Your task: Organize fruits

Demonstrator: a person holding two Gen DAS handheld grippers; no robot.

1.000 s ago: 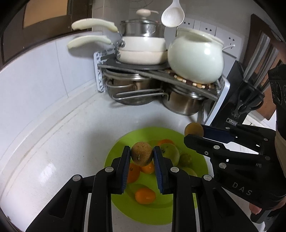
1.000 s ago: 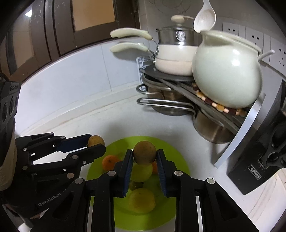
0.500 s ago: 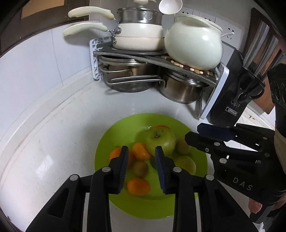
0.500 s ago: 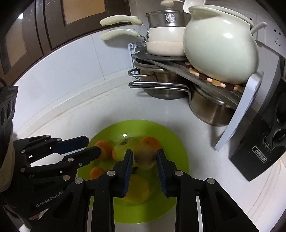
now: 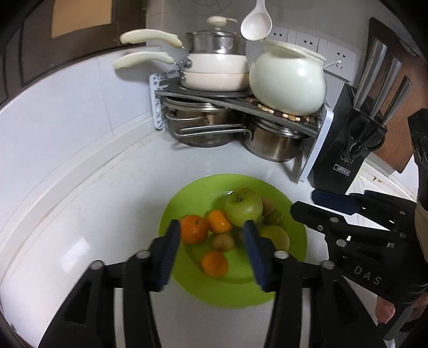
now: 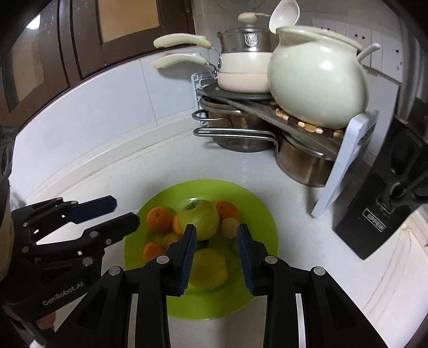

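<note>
A lime green plate (image 5: 187,203) (image 6: 256,211) on the white counter holds a green apple (image 5: 243,207) (image 6: 199,219), several oranges (image 5: 194,229) (image 6: 159,219), a yellow fruit (image 6: 208,267) (image 5: 276,237) and small brown fruits (image 5: 223,241) (image 6: 228,227). My left gripper (image 5: 211,235) is open and empty above the plate's near side. My right gripper (image 6: 216,237) is open and empty above the yellow fruit. Each gripper shows in the other's view, the right (image 5: 307,203) and the left (image 6: 125,212).
A corner rack (image 5: 240,101) with a white pot (image 5: 289,83), stacked pans and steel pots stands behind the plate. A black knife block (image 5: 347,144) (image 6: 379,203) stands at the right. A white ladle (image 5: 256,24) hangs above.
Both grippers held small brown fruits above the plate, then opened. The fruits now lie on the plate. Both jaws are wider apart and the grippers have pulled back a little.
</note>
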